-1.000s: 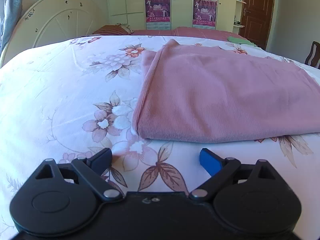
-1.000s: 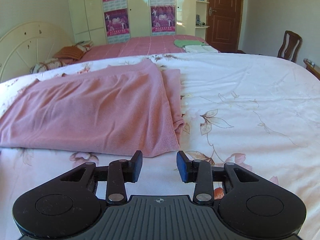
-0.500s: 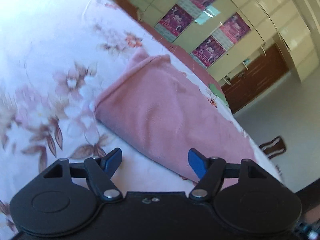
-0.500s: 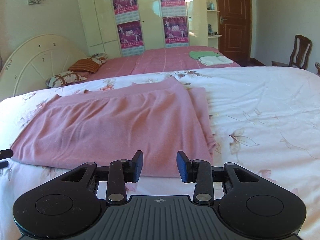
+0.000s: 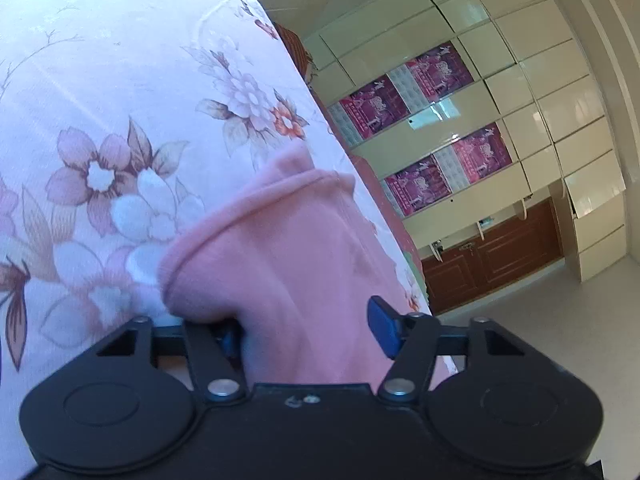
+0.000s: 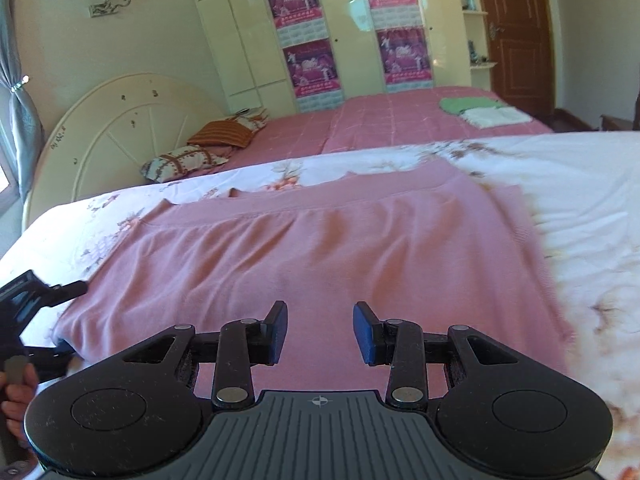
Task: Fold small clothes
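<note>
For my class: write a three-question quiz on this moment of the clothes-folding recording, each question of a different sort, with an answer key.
1. True or false: the pink garment hangs from a chair.
2. Which gripper has cloth between its jaws? A) left gripper B) right gripper
3. Fill in: the folded green and white cloths lie on the far ___.

Key
1. False: it lies on the floral bedsheet.
2. A: its jaws have just been closing around the garment's corner; the right hovers above flat cloth.
3. Bed.
</note>
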The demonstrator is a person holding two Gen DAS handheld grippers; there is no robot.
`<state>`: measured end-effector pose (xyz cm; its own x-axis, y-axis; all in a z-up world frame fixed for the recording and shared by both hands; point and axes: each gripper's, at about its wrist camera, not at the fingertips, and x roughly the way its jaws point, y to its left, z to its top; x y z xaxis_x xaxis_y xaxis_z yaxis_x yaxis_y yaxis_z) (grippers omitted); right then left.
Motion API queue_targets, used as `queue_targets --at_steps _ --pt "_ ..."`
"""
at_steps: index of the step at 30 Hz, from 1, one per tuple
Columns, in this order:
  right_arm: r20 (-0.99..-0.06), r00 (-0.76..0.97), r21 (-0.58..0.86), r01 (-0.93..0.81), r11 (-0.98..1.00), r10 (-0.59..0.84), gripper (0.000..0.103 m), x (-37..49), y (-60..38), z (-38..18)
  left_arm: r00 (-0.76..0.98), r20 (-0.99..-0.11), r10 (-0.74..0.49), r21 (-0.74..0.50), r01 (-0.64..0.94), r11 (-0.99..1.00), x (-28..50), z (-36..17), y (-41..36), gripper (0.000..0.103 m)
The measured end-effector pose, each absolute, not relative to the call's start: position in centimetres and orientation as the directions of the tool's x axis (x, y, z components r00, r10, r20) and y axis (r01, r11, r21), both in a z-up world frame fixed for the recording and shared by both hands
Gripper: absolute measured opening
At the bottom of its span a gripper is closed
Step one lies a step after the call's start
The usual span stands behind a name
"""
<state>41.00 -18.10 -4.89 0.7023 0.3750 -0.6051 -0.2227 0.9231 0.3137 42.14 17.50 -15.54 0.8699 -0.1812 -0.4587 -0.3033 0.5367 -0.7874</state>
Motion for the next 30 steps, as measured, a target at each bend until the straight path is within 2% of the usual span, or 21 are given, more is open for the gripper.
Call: queue_targets --at_steps 1,2,3,6,7,8,11,14,15,16,18,19,20,21,22,27,30 --pt "-0.595 0.697 0.326 -0.246 0.913 0.4 0.036 41.3 -17.4 -5.0 0.873 -0.454 -0.179 -0.802 -0.313 0.509 42.3 -15.9 18.1 0.042" --pt "-0.587 0.692 0.332 -0.267 0.904 0.42 0.016 41.6 -16.8 -5.0 0.874 -0.451 -0.182 -0.814 -0.319 0.486 42.4 -16.2 18.5 0.04" --pt "-0.585 0.685 0.332 -0.287 0.899 0.435 0.002 42.0 -15.9 -4.8 0.872 -0.453 -0.188 -0.816 -0.32 0.482 42.6 -16.3 18.6 0.038" --pt "-0.578 0.681 0.32 -0.319 0.892 0.45 0.002 43.3 -13.6 -4.7 0.856 -0.475 -0.203 -0.79 -0.312 0.528 43.2 -15.9 18.4 0.037" --pt "-0.581 0.678 0.319 -0.319 0.892 0.45 0.002 43.7 -12.9 -4.8 0.849 -0.488 -0.202 -0.78 -0.32 0.538 43.2 -15.8 18.5 0.009" --pt "-0.588 0.673 0.314 -0.319 0.894 0.448 0.002 44.1 -12.3 -5.0 0.84 -0.505 -0.197 -0.774 -0.34 0.535 43.2 -15.7 18.8 0.008" --pt "-0.624 0.663 0.284 -0.298 0.911 0.412 0.002 44.8 -10.9 -5.4 0.877 -0.434 -0.206 -0.817 -0.287 0.5 41.9 -15.0 19.6 0.008" --pt "-0.622 0.664 0.278 -0.307 0.91 0.414 0.002 44.6 -10.5 -5.4 0.871 -0.442 -0.215 -0.804 -0.279 0.524 41.8 -15.2 19.7 0.011" --pt "-0.628 0.658 0.273 -0.313 0.91 0.415 0.002 44.7 -10.3 -5.7 0.864 -0.462 -0.201 -0.796 -0.304 0.523 41.8 -15.5 19.8 0.026" --pt "-0.648 0.645 0.261 -0.312 0.914 0.405 0.002 45.0 -10.0 -6.3 0.864 -0.464 -0.195 -0.805 -0.319 0.501 41.7 -15.9 19.9 0.037" --pt "-0.69 0.611 0.255 -0.298 0.92 0.389 0.002 45.7 -9.9 -8.0 0.873 -0.452 -0.186 -0.813 -0.317 0.489 41.6 -16.0 20.0 0.036" --pt "-0.675 0.621 0.263 -0.301 0.916 0.398 0.002 45.6 -10.1 -8.2 0.864 -0.471 -0.178 -0.793 -0.325 0.515 41.8 -15.7 19.8 0.032" --pt "-0.672 0.621 0.268 -0.304 0.914 0.403 0.002 45.6 -10.2 -8.3 0.855 -0.489 -0.17 -0.769 -0.332 0.546 42.2 -15.4 19.6 0.026" --pt "-0.672 0.618 0.273 -0.305 0.912 0.408 0.002 45.6 -10.3 -8.3 0.839 -0.517 -0.167 -0.741 -0.341 0.578 42.7 -15.1 19.3 0.007" --pt "-0.668 0.615 0.29 -0.303 0.908 0.419 0.002 45.7 -10.6 -8.4 0.831 -0.528 -0.175 -0.73 -0.339 0.594 43.0 -14.6 19.1 0.008" --pt "-0.639 0.588 0.404 -0.291 0.867 0.496 0.0 46.6 -12.5 -9.0 0.877 -0.431 -0.211 -0.62 -0.118 0.776 44.0 -7.2 13.6 0.007" --pt "-0.591 0.595 0.509 -0.25 0.824 0.545 0.0 46.8 -15.3 -8.3 0.86 -0.435 -0.268 -0.483 0.029 0.875 45.3 -2.9 6.9 0.007"
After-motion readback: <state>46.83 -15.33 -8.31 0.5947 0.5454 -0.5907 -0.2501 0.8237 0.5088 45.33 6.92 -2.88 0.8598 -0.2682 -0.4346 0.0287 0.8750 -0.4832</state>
